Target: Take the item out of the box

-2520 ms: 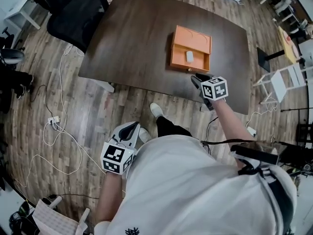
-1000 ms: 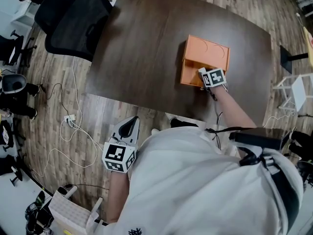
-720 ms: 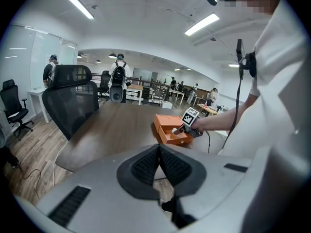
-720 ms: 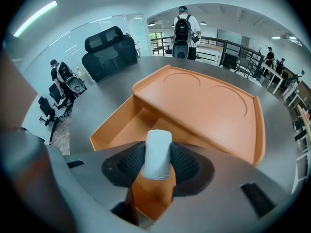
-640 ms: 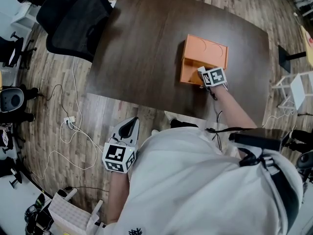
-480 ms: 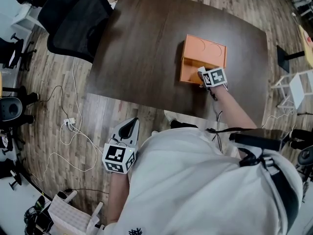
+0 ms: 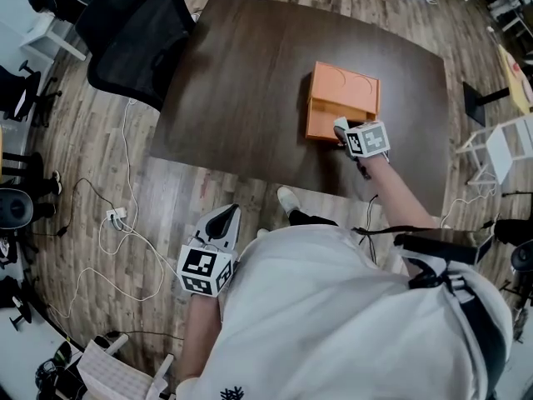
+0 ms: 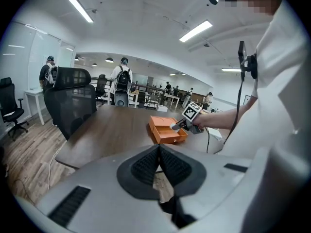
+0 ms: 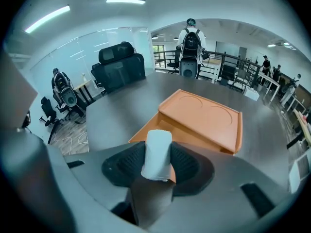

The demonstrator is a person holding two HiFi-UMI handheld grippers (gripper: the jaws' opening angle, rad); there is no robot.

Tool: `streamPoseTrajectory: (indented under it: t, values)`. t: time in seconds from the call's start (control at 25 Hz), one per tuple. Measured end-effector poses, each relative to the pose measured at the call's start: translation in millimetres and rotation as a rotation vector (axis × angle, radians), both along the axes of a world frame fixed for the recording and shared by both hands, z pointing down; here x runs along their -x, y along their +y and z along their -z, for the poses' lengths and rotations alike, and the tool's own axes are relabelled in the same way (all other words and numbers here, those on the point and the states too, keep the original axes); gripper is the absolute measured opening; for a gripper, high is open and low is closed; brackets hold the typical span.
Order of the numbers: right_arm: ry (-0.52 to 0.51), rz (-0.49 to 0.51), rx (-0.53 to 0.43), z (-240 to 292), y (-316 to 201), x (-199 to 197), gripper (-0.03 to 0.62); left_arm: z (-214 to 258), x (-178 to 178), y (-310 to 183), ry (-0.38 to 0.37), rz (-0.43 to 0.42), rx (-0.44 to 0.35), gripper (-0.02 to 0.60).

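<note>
White item [image 9: 156, 154] now gripped, previously loose.

The right claw [image 7: 340, 129] hides one corner of the orange box [image 7: 345, 87].

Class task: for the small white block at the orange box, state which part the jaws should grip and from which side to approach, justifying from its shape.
Grip the white block across its two long flat sides, probably coming from above, since the orange box has walls around its tray. The block is narrow with parallel sides, so the pads seat flat. The right gripper holds it this way.
</note>
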State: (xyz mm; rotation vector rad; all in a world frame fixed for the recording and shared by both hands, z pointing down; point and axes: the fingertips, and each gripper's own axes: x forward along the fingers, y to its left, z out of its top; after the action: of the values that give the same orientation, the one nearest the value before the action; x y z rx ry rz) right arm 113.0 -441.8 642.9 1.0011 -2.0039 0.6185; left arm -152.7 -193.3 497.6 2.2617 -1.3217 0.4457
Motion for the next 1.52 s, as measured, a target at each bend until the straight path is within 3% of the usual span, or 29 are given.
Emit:
streamPoseTrajectory:
  t: [0.48,1.52]
  values:
    - [-0.096,0.057,-0.091,70.3,94.5,35.5,0.162,0.0,2.9,47.9,0.040,-0.064,-0.027,0.011]
    - [-0.219,0.155,-0.150,124.1,251.7,79.3,0.161,-3.5,-2.0,117.9,0.048,-0.144,-0.042,0.011]
